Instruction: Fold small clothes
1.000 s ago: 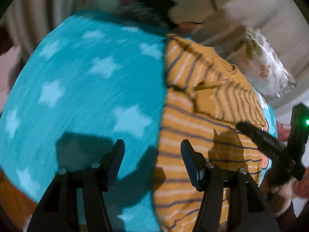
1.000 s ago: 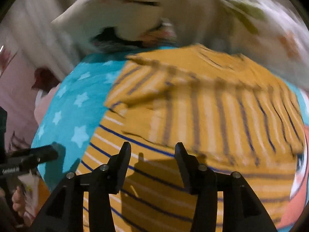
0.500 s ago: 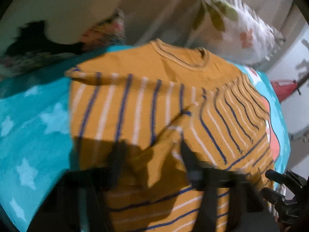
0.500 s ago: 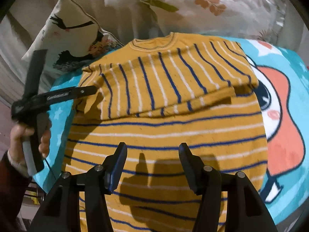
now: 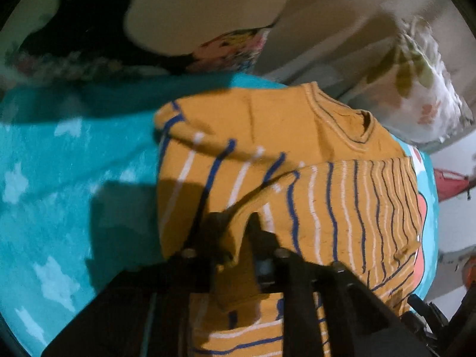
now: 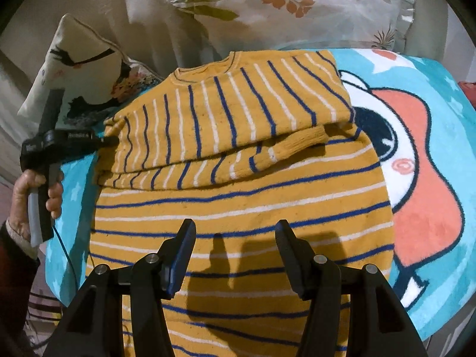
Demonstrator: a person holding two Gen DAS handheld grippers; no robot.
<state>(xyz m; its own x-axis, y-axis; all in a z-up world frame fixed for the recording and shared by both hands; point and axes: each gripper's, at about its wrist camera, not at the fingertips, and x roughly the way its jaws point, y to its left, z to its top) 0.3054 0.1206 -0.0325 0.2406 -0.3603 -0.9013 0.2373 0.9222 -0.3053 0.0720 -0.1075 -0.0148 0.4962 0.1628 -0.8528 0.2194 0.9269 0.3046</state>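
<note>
A small mustard sweater with blue and white stripes lies flat on a turquoise blanket, both sleeves folded across its chest. My left gripper is shut on the sweater's left edge near the shoulder fold; in the right wrist view it meets that edge. My right gripper is open and empty, hovering over the sweater's lower body.
A floral pillow and a printed cushion lie beyond the sweater's collar. The blanket has a large orange and white cartoon print to the right. The bed edge is near on the left.
My left gripper swung from the bare blanket onto the sweater's left edge and closed on the fabric. My right gripper pulled back and stayed open.
</note>
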